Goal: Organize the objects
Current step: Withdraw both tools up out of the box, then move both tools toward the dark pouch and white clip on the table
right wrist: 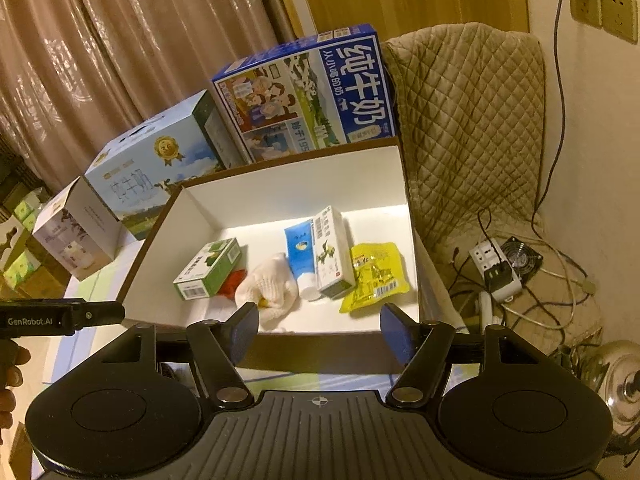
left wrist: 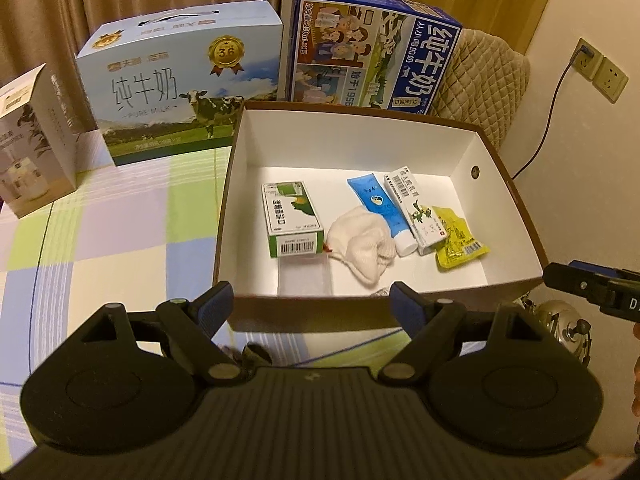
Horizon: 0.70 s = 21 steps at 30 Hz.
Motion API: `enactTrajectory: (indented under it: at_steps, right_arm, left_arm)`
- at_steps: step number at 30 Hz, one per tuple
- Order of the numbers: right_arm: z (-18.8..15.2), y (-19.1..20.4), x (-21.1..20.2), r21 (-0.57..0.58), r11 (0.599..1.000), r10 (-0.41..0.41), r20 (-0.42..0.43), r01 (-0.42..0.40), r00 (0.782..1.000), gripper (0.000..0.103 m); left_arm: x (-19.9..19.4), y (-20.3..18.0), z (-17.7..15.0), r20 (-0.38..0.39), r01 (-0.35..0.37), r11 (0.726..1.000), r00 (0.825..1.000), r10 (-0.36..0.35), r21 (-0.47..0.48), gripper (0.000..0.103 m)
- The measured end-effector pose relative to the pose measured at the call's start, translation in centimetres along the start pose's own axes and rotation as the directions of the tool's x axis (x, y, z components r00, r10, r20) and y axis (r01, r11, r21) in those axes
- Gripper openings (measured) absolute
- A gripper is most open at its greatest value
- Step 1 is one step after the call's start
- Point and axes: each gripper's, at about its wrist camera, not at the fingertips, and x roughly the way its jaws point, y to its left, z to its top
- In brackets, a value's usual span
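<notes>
White card lines the open brown-walled box [left wrist: 512, 200], the landmark on the checked tablecloth [left wrist: 120, 232]. On its floor lie a green-and-white carton [left wrist: 290, 220], a knitted cream glove [left wrist: 366, 246], a blue tube [left wrist: 380, 208] with a white cap, a slim white carton [left wrist: 416, 212] and a crinkled yellow sachet [left wrist: 460, 244], the last three touching at the box's right end. Only the right wrist view shows something red [right wrist: 232, 282] tucked between the green carton and glove, plus a power strip [right wrist: 496, 268] and small fan [right wrist: 520, 258] on the floor to the box's right. Behind the box stand a pale blue milk case [left wrist: 180, 92] and a dark blue one [left wrist: 372, 52]. The left gripper [left wrist: 312, 300] hangs before the near wall, jaws wide and empty; the right gripper [right wrist: 318, 320] likewise holds nothing, its jaws parted.
</notes>
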Motion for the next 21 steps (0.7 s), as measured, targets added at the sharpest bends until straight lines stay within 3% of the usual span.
enactTrajectory:
  at_steps: [9, 21]
  right_arm:
    - [-2.0, 1.3, -1.1, -0.013, 1.0, 0.018, -0.021, -0.018, 1.0, 0.065]
    - [-6.8, 2.8, -1.2, -0.026, 0.999, 0.031, -0.118, -0.034, 0.993, 0.065]
  left_arm:
    - [-1.4, -0.6, -2.2, -0.012, 0.003, 1.0, 1.0, -0.003, 0.0, 0.084]
    - [-2.1, 0.3, -6.6, -0.073, 0.002, 0.999, 0.997, -0.005, -0.038, 0.084]
